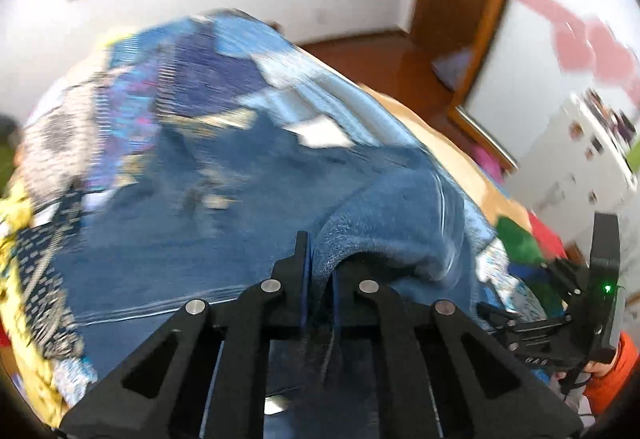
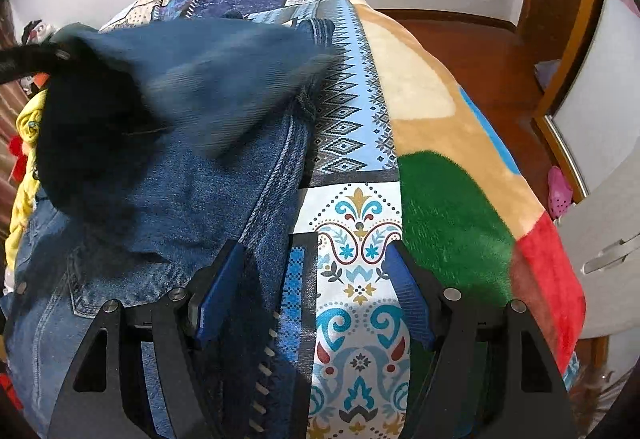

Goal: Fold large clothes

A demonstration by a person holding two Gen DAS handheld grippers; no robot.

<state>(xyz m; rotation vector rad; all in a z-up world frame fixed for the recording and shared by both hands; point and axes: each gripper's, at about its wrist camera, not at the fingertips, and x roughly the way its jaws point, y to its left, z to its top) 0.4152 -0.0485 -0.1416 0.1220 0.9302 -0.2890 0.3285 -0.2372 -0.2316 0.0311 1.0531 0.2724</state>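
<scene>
Jeans (image 2: pixel 168 199) are only partway folded imo, lying on the patterned bedspread (image 2: pixel 360 239) with the left gripper (image 1: pixel 320 259) clamped on a bunched fold of denim carried over the rest, right gripper (image 2: pixel 316 295) hanging wide open beside the seam, so flattening and probably another fold remain.

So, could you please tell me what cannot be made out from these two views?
- Left wrist view: the patterned bedspread is smeared by motion blur.
- Left wrist view: how much denim garment sits between the left gripper fingers is hidden by the cloth itself.
- Right wrist view: the lifted denim flap is blurred; its shape is unclear.
- Right wrist view: the garment's left part is cut off by the edge.
</scene>
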